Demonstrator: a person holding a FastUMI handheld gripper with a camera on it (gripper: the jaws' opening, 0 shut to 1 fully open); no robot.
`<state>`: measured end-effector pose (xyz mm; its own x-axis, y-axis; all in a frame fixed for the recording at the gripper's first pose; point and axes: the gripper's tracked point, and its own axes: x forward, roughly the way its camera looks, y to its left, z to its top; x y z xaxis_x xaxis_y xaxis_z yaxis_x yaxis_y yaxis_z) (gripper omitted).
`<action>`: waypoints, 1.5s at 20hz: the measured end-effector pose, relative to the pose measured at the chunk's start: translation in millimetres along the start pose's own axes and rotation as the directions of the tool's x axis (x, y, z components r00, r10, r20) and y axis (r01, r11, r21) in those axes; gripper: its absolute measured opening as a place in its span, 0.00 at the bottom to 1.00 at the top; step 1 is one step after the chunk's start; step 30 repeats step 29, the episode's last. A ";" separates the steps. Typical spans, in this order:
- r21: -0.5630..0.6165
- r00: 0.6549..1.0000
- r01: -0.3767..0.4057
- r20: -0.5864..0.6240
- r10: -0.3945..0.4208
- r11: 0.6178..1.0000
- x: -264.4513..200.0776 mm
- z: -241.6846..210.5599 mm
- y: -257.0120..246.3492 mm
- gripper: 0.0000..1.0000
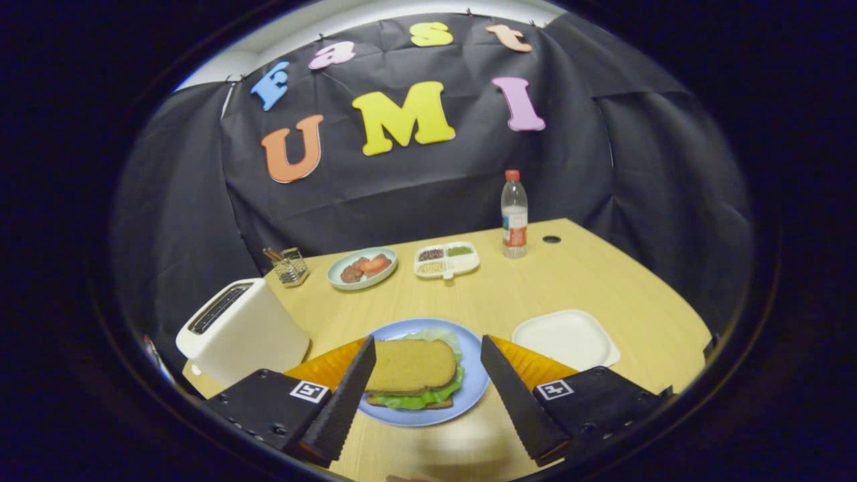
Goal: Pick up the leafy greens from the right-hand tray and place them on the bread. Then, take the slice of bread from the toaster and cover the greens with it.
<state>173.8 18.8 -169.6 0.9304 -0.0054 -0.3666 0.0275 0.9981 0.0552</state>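
Gripper [424, 371] open, holding nothing, fingers astride the blue plate [473, 388], where top bread [410, 365] covers the greens [428, 398]; toaster [241, 329] near left, white tray [566, 338] right; task looks done.

No writing can be read here. The bottle [514, 214], standing well beyond the tongs [428, 375] on the worktop [602, 281], carries a label too small to make out. Each finger [338, 408] of the open tongs bears a small square printed marker [308, 391], a pattern rather than legible words.
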 end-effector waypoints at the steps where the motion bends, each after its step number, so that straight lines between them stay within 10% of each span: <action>1: -0.019 0.999 0.016 0.039 -0.015 1.000 -16.3 9.5 0.7 0.96; 19: -0.099 0.937 0.034 0.349 0.003 0.995 -274.8 55.5 15.3 0.96; 30: -0.058 0.944 0.032 0.329 -0.011 0.998 -268.1 27.2 5.7 0.96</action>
